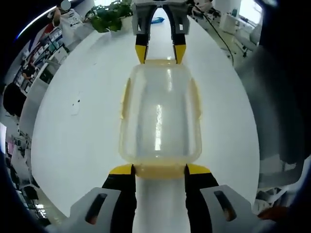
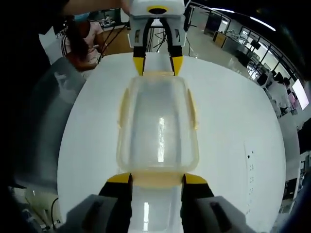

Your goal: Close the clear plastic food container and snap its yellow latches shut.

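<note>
Clear plastic container (image 1: 159, 116) is lying lid-on on the white table (image 1: 77, 145), straight ahead of both grippers and stretched lengthwise between them. Yellow side latches (image 1: 125, 99) are sitting along its long edges, one to each side of the jaw line; can't tell whether they are snapped down.

Left gripper (image 1: 159, 169): jaws are standing apart, yellow tips flanking the near end latch (image 1: 160, 171), touching or nearly touching the container's end. Not clamping anything.

Right gripper (image 2: 156, 178): same story at the opposite end, jaws standing apart with tips either side of that end's yellow latch (image 2: 156, 179). Seen from the left gripper view it is coming in at the far end (image 1: 160, 52), tips at the container's far corners.

Beyond the far gripper in the left gripper view, a green plant (image 1: 109, 17) is sitting at the table edge. In the right gripper view, people (image 2: 279, 90) are standing off to the right, well away from the table.
</note>
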The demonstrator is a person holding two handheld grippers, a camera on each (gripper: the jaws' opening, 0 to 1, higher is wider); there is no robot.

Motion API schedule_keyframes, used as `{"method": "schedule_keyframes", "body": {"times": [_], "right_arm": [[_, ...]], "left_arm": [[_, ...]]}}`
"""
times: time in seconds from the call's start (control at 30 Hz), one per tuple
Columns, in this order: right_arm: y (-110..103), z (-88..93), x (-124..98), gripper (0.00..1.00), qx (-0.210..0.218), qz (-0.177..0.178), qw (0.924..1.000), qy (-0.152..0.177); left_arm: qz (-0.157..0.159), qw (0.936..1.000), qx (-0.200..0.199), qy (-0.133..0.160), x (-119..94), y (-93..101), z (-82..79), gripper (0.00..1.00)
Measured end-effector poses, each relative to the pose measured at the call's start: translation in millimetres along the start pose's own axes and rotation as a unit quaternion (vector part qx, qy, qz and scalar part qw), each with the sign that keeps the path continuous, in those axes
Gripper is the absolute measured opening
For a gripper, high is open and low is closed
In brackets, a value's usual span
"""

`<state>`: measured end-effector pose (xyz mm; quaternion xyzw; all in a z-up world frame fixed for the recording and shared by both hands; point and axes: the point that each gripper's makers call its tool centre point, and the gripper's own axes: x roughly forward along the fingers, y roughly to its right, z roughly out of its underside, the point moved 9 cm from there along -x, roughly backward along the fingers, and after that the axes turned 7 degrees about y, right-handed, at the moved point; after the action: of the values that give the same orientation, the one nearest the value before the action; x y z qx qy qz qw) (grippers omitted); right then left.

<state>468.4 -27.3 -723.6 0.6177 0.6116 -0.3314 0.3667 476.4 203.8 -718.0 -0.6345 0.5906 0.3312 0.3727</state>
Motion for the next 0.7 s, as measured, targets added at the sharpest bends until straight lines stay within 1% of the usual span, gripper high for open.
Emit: {"method": "schedule_keyframes", "body": {"times": [0.27,0.43,0.7], "right_arm": [[-1,15.4,-9,0.36,0.004,0.000,1.0000,-0.004],[1,27.5,-18,0.36,0.006,0.002,1.0000,-0.003],[2,40.9,-24,0.36,0.011,0.007,0.9999,-0.010]], "left_arm": [[0.002,1.0000,0.006,-0.002,11,-0.4,-15.2,0.36],[0.002,1.0000,0.005,0.006,18,-3.4,-26.3,0.36],[0.005,0.9999,0.013,0.002,30,-7.6,-39.1,0.36]]}}
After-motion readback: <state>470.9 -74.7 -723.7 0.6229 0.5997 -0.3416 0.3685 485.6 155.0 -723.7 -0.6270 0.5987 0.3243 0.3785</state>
